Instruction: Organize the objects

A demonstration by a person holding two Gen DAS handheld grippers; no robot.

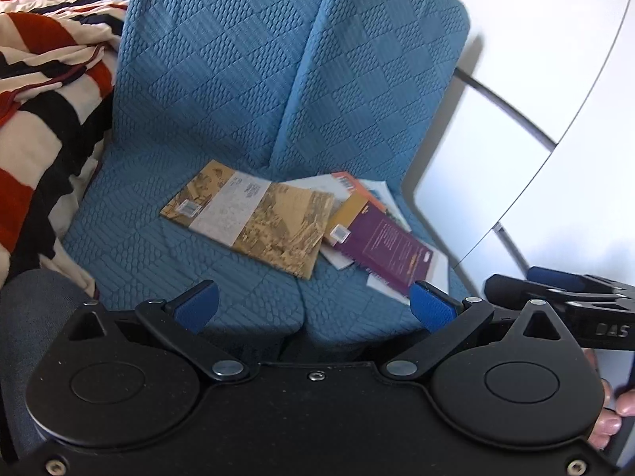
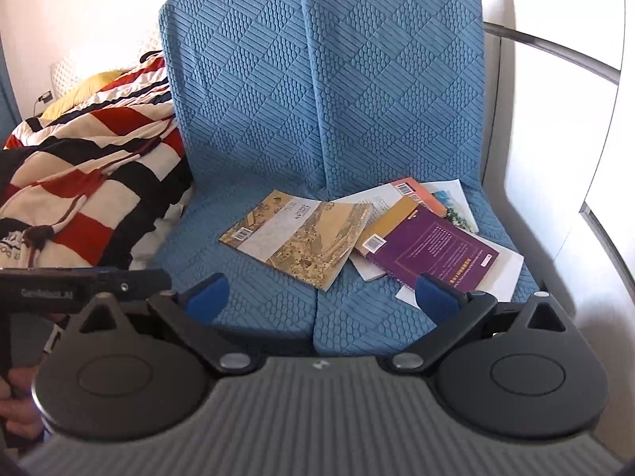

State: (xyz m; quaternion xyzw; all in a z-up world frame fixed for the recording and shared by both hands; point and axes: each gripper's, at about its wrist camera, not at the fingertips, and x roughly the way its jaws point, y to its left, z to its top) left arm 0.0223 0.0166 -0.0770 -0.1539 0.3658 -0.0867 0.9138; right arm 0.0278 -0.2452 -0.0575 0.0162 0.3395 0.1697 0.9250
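Observation:
Several books lie scattered on a blue quilted sofa seat (image 1: 131,214) (image 2: 262,309). A tan book with a painted cover (image 1: 254,216) (image 2: 301,238) lies flat near the middle. To its right a purple book (image 1: 391,252) (image 2: 432,256) lies on top of an orange book (image 2: 416,192) and white books or papers (image 2: 504,273). My left gripper (image 1: 315,305) is open and empty, hovering in front of the seat edge. My right gripper (image 2: 323,293) is open and empty too, its right finger over the corner of the purple book. Each gripper shows at the side of the other's view.
A red, black and cream striped blanket (image 1: 43,95) (image 2: 87,182) is heaped on the left part of the sofa. A white wall or cabinet with a metal rail (image 1: 512,111) (image 2: 555,47) stands close to the right of the seat.

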